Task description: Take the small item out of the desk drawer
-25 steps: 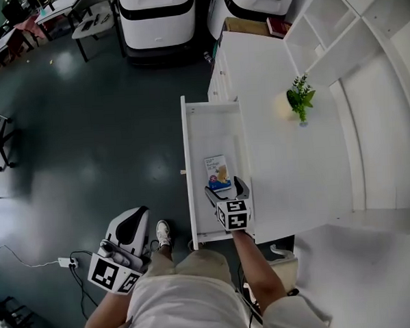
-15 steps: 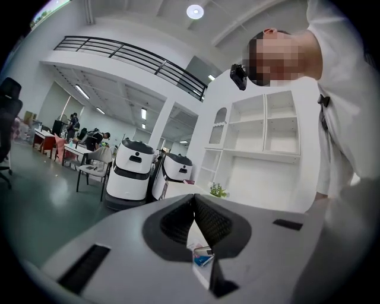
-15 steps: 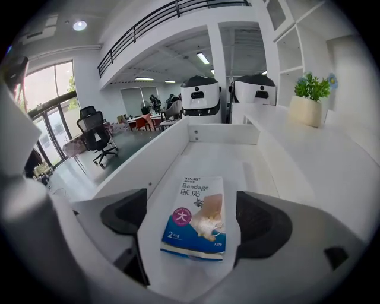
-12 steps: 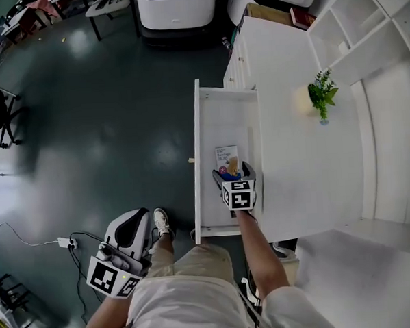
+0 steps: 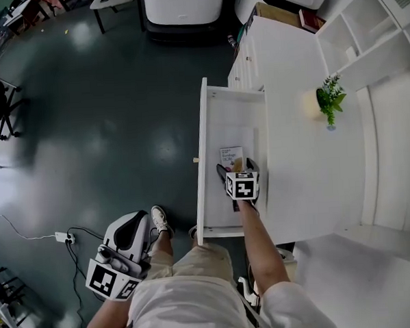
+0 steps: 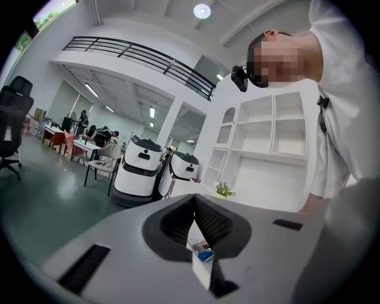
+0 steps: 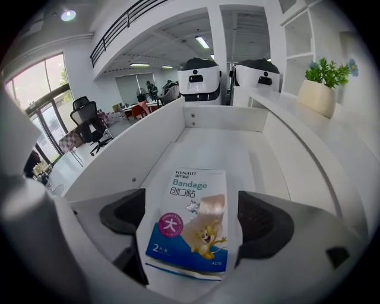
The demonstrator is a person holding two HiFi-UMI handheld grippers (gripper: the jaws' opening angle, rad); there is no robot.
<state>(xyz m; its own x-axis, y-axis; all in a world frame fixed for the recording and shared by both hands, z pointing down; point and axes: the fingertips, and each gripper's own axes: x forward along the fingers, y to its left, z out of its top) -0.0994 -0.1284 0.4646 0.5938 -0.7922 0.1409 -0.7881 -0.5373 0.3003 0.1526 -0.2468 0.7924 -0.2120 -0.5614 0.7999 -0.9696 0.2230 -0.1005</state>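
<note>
We find the right gripper (image 5: 236, 168) lowered into the open desk drawer (image 5: 205, 139), its jaws spread wide. The bandage packet (image 7: 190, 222) lies flat on the drawer floor, printed face up, and sits between the two jaws. Its near end reaches back toward the gripper body and its far end extends past the jaw tips. We see a narrow gap on each side, so neither jaw appears to touch it. The left gripper (image 5: 129, 229) hangs low beside the person's left leg, over the dark floor (image 5: 106, 117). Its jaws are pressed together on a small white packet (image 6: 200, 252) with blue print.
</note>
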